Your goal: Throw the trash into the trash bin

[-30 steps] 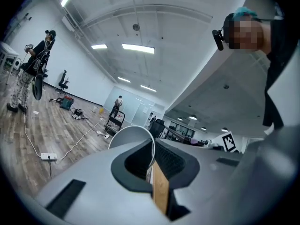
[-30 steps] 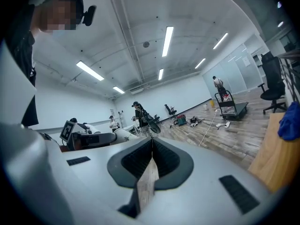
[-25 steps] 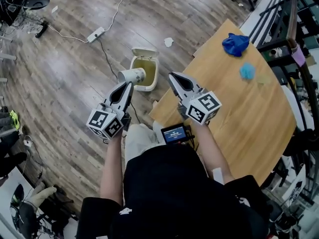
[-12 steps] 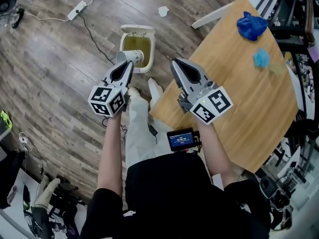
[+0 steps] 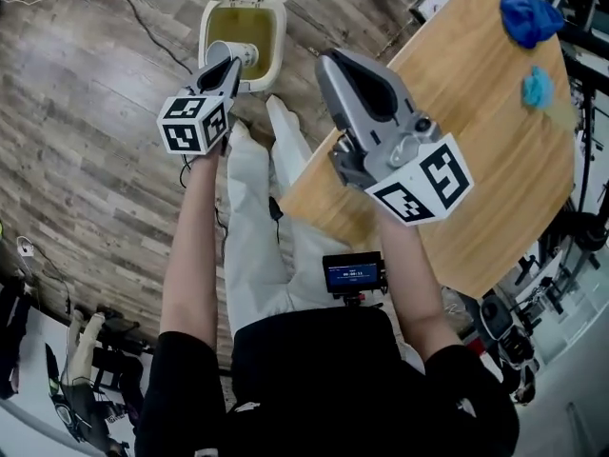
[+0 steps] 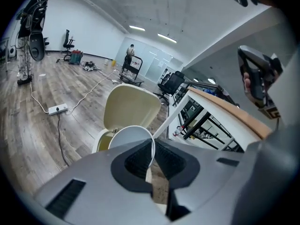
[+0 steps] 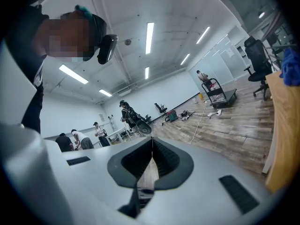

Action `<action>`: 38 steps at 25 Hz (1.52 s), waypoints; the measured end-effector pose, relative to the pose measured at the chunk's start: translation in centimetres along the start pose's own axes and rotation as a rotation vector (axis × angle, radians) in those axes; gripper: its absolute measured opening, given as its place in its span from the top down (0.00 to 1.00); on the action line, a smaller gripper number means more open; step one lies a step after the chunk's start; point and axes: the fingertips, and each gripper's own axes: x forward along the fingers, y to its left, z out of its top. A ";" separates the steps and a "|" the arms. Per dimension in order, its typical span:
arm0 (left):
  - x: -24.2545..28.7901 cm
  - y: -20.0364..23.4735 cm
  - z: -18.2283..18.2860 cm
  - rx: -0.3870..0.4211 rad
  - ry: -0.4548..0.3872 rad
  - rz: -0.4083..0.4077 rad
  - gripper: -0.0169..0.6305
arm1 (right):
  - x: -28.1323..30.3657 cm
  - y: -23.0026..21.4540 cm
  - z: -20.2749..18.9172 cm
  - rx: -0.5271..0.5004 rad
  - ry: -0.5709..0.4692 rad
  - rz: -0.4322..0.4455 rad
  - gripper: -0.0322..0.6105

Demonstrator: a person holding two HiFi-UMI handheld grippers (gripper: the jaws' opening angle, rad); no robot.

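Dropped lower, my left gripper (image 5: 231, 64) pinches the paper cup (image 5: 244, 53) by its rim over the open bin (image 5: 284, 41) at upper left, right gripper (image 5: 326, 62) pressed together, empty; releasing off-centre could bounce it onto the floor (image 5: 95, 112).

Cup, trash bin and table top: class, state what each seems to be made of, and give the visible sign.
Cup: probably paper, matte white; its thin wall is pinched by the left gripper. Trash bin: likely plastic, smooth cream, with a moulded flip lid. Table top: wood or wood-look laminate, light with fine grain; which one cannot be told.
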 end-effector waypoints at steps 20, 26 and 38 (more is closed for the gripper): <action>-0.3 4.3 -0.4 -0.060 -0.123 0.030 0.78 | 6.4 0.3 -5.2 0.024 0.092 0.052 0.95; -6.7 1.2 1.6 -0.037 -0.265 0.002 0.79 | 6.4 2.0 -5.8 0.026 0.109 0.110 0.95; -19.2 -9.4 8.2 0.122 -0.403 -0.119 0.82 | 3.6 9.3 -1.5 -0.037 0.113 0.118 0.95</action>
